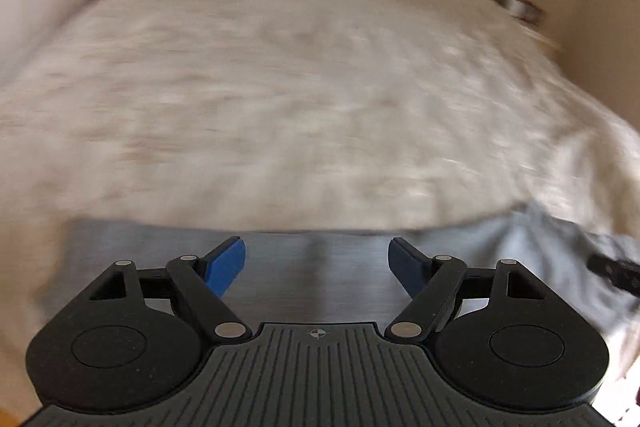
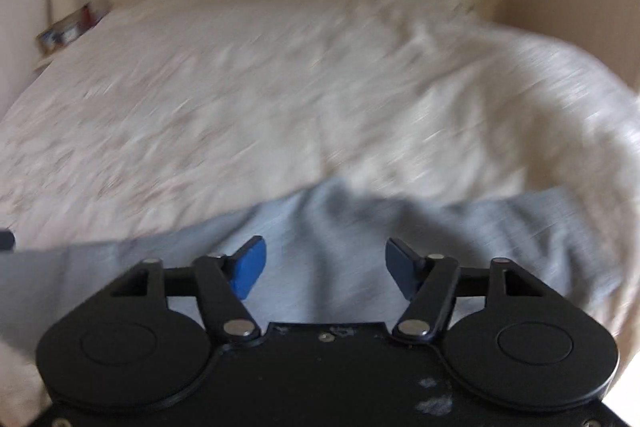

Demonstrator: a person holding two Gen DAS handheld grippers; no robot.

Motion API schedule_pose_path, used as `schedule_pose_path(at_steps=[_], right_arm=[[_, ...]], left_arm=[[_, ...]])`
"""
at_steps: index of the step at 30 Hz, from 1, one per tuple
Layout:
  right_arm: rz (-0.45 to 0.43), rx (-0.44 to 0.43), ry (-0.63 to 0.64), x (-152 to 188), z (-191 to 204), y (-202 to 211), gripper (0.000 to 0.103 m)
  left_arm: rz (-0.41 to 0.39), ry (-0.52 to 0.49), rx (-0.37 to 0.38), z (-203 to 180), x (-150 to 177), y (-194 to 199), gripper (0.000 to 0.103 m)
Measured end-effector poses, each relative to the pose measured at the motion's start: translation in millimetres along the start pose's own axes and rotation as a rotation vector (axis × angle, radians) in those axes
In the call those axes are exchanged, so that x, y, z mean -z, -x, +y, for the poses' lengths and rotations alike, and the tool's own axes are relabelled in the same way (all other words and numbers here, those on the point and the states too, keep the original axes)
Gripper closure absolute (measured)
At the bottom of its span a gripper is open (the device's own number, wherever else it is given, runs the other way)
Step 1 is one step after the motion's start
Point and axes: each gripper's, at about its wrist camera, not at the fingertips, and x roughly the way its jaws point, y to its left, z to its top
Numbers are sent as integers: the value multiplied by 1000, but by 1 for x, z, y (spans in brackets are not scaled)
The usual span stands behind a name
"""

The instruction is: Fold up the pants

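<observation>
Lying at the near edge of the white bed, the pale blue pants spread beneath both tools. Left gripper and right gripper gape wide, holding nothing; contact unclear through blur.

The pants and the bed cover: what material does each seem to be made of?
Pants: light blue-grey woven cloth, matte, perhaps denim or cotton; soft folds and creases show, but blur hides the weave. Bed cover: cream-white textile, matte, seemingly textured or quilted by its mottled wrinkles; blur leaves it open.
</observation>
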Motion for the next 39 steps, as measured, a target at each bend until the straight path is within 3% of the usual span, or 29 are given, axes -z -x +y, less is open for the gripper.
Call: schedule_pose_path(at_steps=[1, 3, 5, 6, 10, 13, 17, 22, 29, 34, 39], right_arm=[[38, -36, -8, 2, 10, -8, 41], [105, -89, -11, 8, 31, -22, 62], [164, -121, 11, 15, 51, -42, 87], [184, -123, 25, 17, 61, -51, 88], [224, -88, 44, 18, 88, -86, 88], [314, 19, 33, 22, 93, -119, 89], [303, 57, 37, 21, 106, -116, 85], [264, -24, 43, 19, 137, -80, 83], [274, -117, 50, 22, 186, -52, 81], [287, -163, 92, 23, 210, -49, 81], [293, -189, 117, 21, 228, -44, 80]], left_arm=[[-7, 3, -63, 11, 0, 2, 25], [-10, 3, -163, 29, 1, 5, 25], [22, 6, -189, 55, 4, 5, 25], [45, 11, -181, 64, 6, 3, 26], [132, 58, -187, 98, 19, -10, 28], [177, 115, -175, 124, 29, -15, 28], [226, 195, -133, 161, 48, -12, 28], [233, 259, -113, 188, 61, -12, 28], [263, 345, -44, 209, 70, -35, 28], [287, 387, -14, 217, 77, -52, 27], [263, 445, 13, 224, 85, -57, 23]])
